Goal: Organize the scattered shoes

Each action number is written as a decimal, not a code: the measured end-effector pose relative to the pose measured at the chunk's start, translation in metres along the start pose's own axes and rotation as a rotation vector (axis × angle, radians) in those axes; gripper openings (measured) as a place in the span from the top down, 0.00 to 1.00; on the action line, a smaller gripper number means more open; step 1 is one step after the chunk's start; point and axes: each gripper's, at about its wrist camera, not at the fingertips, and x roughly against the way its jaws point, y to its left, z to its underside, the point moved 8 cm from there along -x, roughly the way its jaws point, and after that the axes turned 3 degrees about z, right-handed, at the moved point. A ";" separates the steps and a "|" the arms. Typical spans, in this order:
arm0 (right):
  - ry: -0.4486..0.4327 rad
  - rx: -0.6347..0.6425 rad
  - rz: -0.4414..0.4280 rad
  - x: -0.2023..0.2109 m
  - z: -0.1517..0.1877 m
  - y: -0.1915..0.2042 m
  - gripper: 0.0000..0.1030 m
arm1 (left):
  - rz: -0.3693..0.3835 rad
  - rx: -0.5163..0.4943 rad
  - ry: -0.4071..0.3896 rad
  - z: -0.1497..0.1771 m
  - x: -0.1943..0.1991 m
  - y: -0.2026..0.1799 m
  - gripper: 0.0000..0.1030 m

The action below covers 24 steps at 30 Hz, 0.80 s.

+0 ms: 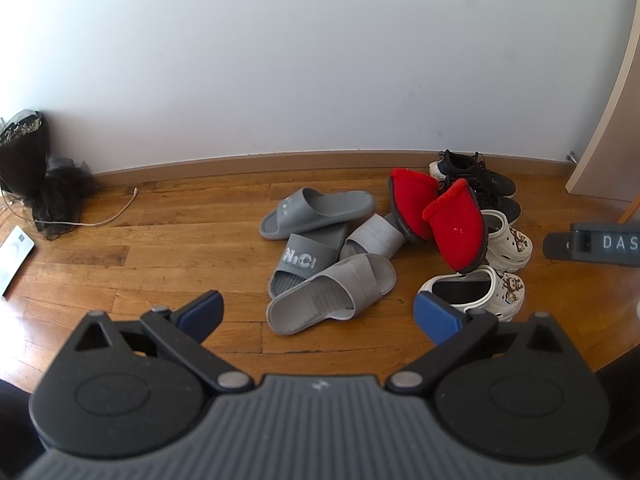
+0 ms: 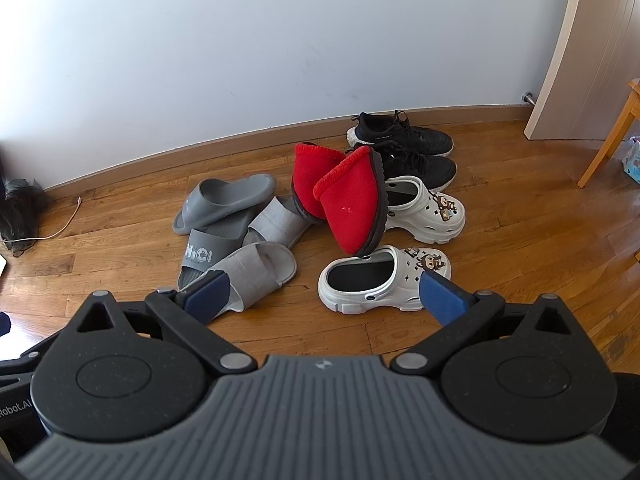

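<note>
A heap of shoes lies on the wooden floor by the white wall. Grey slides point(image 1: 320, 208) point(image 2: 224, 200) and light grey slippers point(image 1: 332, 292) point(image 2: 256, 268) overlap at the left. Two red slippers point(image 1: 456, 228) point(image 2: 352, 204) lean on their sides in the middle. White clogs with charms point(image 1: 472, 288) point(image 2: 380, 280) and black sneakers point(image 1: 480, 176) point(image 2: 404, 136) sit at the right. My left gripper point(image 1: 318, 312) is open and empty above the floor before the heap. My right gripper point(image 2: 324, 296) is open and empty too, its body also showing in the left wrist view point(image 1: 592, 244).
A black bundle point(image 1: 28, 168) and a white cable point(image 1: 100, 220) lie at the left by the skirting board. A white scale point(image 1: 12, 260) sits at the far left. A door point(image 2: 592, 48) and a wooden chair leg point(image 2: 612, 136) stand at the right.
</note>
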 end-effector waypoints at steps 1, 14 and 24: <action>0.000 0.000 0.000 0.000 0.000 0.000 0.01 | 0.000 0.001 0.000 0.000 0.000 0.000 0.00; 0.006 -0.006 -0.003 -0.003 0.000 0.001 0.01 | 0.003 -0.004 0.005 0.002 0.001 -0.001 0.00; 0.011 -0.012 -0.006 -0.004 0.000 0.001 0.01 | 0.003 -0.008 0.007 0.003 0.002 -0.001 0.00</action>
